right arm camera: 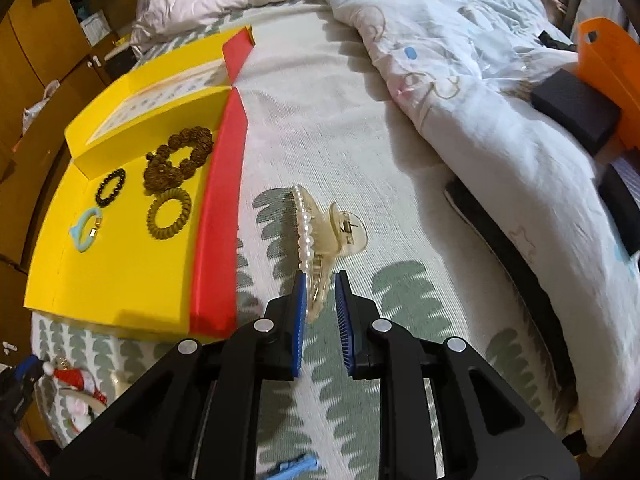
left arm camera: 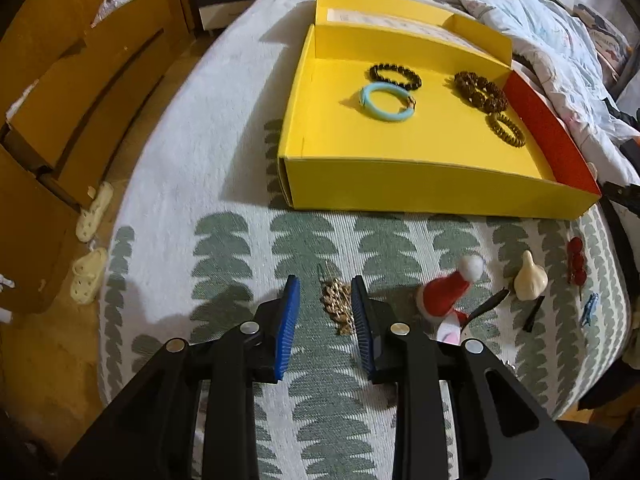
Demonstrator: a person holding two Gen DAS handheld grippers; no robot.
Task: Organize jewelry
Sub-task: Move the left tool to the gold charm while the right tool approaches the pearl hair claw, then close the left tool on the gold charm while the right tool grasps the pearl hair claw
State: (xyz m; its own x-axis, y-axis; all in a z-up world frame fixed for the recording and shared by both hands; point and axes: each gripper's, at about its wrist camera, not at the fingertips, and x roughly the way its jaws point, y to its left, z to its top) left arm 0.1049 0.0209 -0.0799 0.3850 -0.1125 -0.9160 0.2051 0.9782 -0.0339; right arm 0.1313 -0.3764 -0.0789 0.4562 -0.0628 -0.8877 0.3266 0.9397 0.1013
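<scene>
The left gripper [left arm camera: 325,296] is hovering low over the bedspread [left arm camera: 224,152] with its blue pads [left arm camera: 289,320] spread apart, and a gold leaf clip [left arm camera: 336,308] is lying on the cloth between them, gripped by neither; to its right a Santa-hat clip [left arm camera: 444,292], a cream claw clip [left arm camera: 530,278], a black pin [left arm camera: 534,314], a red berry pin [left arm camera: 576,260] and a small blue clip [left arm camera: 589,311] are lying loose on the same cloth. The yellow box [left arm camera: 400,188] is sitting beyond them, and inside it a black bead bracelet [left arm camera: 396,75], a blue bangle [left arm camera: 386,103], a brown bead bracelet [left arm camera: 480,91] and a coil hair tie [left arm camera: 506,130] are lying apart from one another. The right gripper [right arm camera: 320,280] is holding its fingers partly apart around the near end of a pearl claw clip [right arm camera: 320,228]; the left pad is touching it, but whether the right pad is pressing it I cannot tell; the clip is just right of the box's red wall [right arm camera: 220,200], with the quilt [right arm camera: 480,100] further right.
</scene>
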